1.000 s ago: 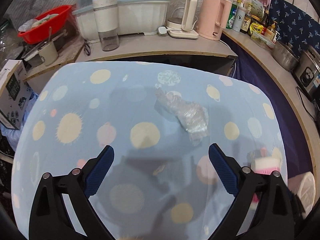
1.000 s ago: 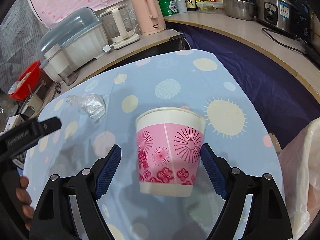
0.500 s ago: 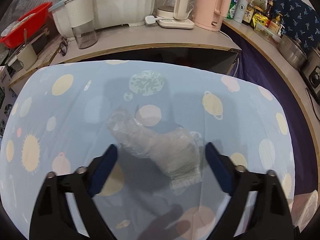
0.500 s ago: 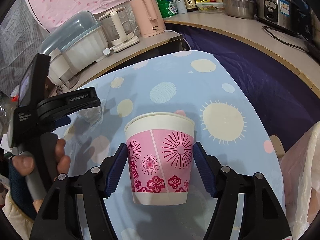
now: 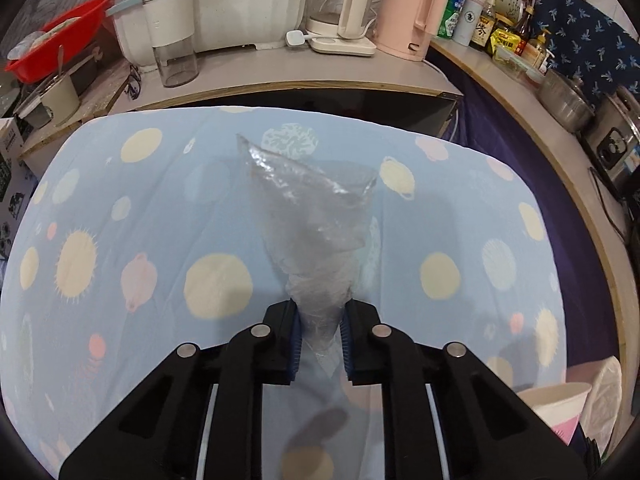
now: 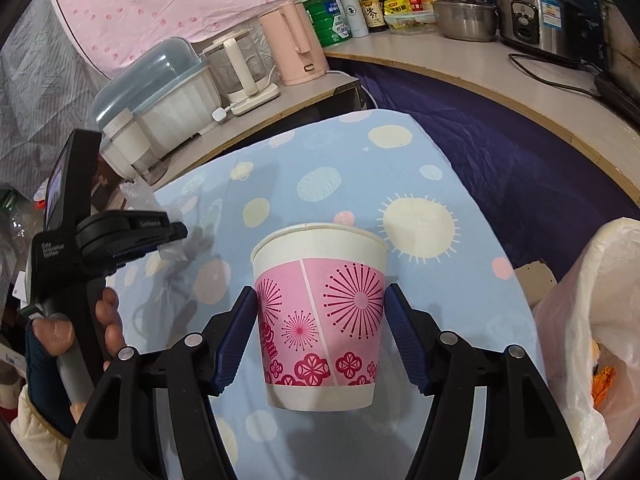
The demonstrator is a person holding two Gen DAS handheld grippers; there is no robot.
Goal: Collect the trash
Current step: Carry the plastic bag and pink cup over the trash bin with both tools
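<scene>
My left gripper (image 5: pixel 319 340) is shut on a crumpled clear plastic bag (image 5: pixel 310 216), which hangs lifted above the blue spotted tablecloth (image 5: pixel 120 240). My right gripper (image 6: pixel 320 320) is shut on a pink and white paper cup (image 6: pixel 320 312), held upright above the tablecloth (image 6: pixel 400 168). The left gripper also shows at the left of the right wrist view (image 6: pixel 120 236), held by a hand. The cup's rim shows at the lower right of the left wrist view (image 5: pixel 552 404).
A white plastic trash bag (image 6: pixel 592 320) stands open at the table's right edge. Behind the table a counter (image 5: pixel 280 80) carries a pink kettle (image 5: pixel 404 20), a white dish rack, a blender jar and bottles. A red basin (image 5: pixel 52 36) sits far left.
My left gripper closed on the plastic bag and lifted it off the cloth. My right gripper closed on the cup, which now hangs slightly nearer.
</scene>
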